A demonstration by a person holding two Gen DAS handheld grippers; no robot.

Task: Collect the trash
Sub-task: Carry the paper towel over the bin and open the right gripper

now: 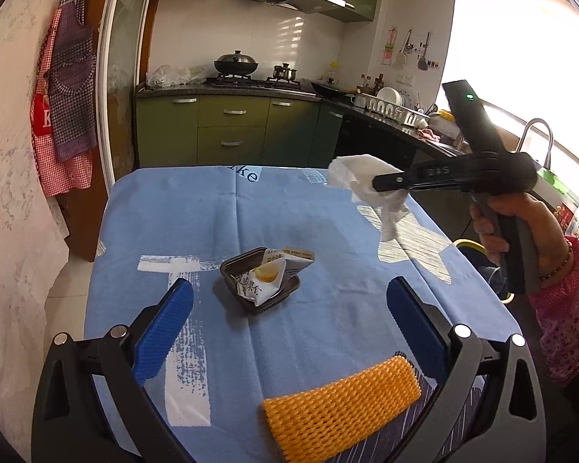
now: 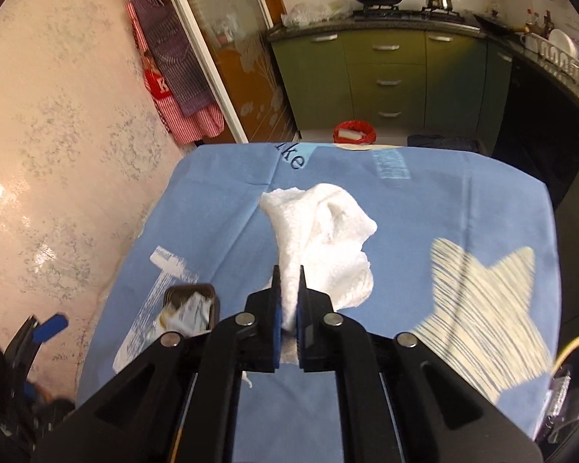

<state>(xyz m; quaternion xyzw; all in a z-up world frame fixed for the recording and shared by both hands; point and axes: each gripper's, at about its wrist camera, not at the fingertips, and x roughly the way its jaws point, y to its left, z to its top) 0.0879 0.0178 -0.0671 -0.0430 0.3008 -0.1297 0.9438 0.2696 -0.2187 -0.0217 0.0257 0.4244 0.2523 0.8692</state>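
My right gripper (image 2: 288,277) is shut on a crumpled white paper towel (image 2: 324,239) and holds it above the blue tablecloth (image 2: 463,200). In the left wrist view the right gripper (image 1: 378,184) holds the towel (image 1: 366,185) in the air over the table's right side. My left gripper (image 1: 289,301) is open and empty above the near part of the table. A black plastic tray (image 1: 231,266) with a printed wrapper (image 1: 260,285) and a yellow piece (image 1: 267,272) lies between and beyond its fingers. An orange foam net sleeve (image 1: 339,409) lies near the right finger.
A bin with a yellow rim (image 2: 573,382) stands by the table's right edge. A red basket (image 2: 354,131) sits on the floor beyond the table. Green kitchen cabinets (image 1: 231,131), a stove and a sink counter (image 1: 424,131) stand behind. A wall (image 1: 15,193) is on the left.
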